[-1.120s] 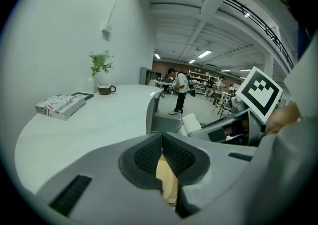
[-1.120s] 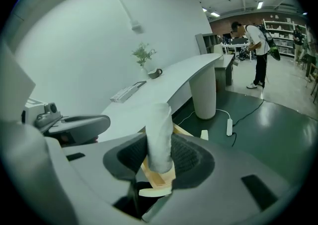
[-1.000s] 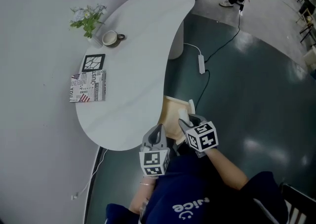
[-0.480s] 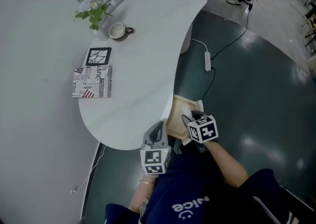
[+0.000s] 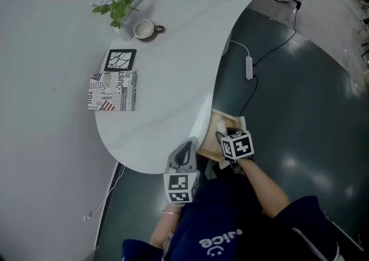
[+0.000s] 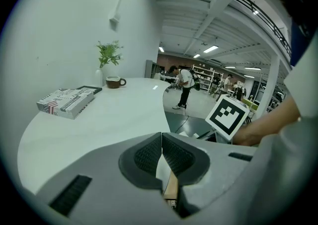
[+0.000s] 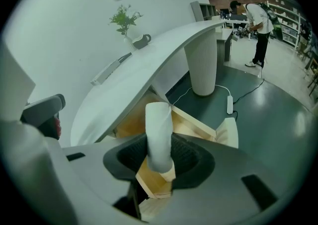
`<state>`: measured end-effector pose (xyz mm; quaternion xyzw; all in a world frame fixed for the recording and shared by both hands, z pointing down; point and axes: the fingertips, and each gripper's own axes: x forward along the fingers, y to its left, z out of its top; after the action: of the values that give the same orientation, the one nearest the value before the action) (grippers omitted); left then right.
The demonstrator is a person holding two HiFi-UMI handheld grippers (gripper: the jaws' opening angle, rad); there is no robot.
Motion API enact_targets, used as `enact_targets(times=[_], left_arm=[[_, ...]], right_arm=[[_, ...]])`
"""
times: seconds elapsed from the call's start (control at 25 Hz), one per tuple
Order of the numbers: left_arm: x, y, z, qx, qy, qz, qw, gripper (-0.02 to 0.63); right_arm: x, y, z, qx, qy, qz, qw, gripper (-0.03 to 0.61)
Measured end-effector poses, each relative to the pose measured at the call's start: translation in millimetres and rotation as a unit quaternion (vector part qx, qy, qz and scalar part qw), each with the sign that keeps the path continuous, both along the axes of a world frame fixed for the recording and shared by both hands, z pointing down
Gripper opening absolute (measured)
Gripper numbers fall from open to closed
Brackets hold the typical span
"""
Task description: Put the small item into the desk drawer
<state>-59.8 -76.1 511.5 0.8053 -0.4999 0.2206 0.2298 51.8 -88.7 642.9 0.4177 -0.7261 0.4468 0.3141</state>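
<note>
So, this looks like the drop-off step to me. The right gripper has its jaws clamped around the small item, a white roll-shaped thing that sticks up from between the pads, and it sits right over the open wooden drawer that's pulled out from under the white desk. From the head view, the right gripper hangs over the drawer at the curved edge of the desk, so the item is above the drawer but not in it yet, as far as I can tell. The left gripper is clenched on nothing, pads pressed together, and it hovers just beside the desk edge doing no work. My guess for the next move: lower the roll down past the drawer wall until it's inside, then let the jaws go so it lands on the drawer floor without tipping over the side. After that the drawer needs pushing shut, and the idle left gripper looks well placed for that.
</note>
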Motion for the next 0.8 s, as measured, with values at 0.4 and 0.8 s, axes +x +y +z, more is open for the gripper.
enact_targets(times=[0.4, 0.8], left_arm=[[-19, -1, 8, -0.026, -0.002, -0.017, 0.9995, 0.006], [-25, -3, 10, -0.035, -0.015, -0.02, 0.9991, 0.006]], right_arm=[[-7, -3, 39, -0.04, -0.011, 0.014, 0.999, 0.149], [-15, -6, 70, -0.068, -0.006, 0.001, 0.998, 0.149]])
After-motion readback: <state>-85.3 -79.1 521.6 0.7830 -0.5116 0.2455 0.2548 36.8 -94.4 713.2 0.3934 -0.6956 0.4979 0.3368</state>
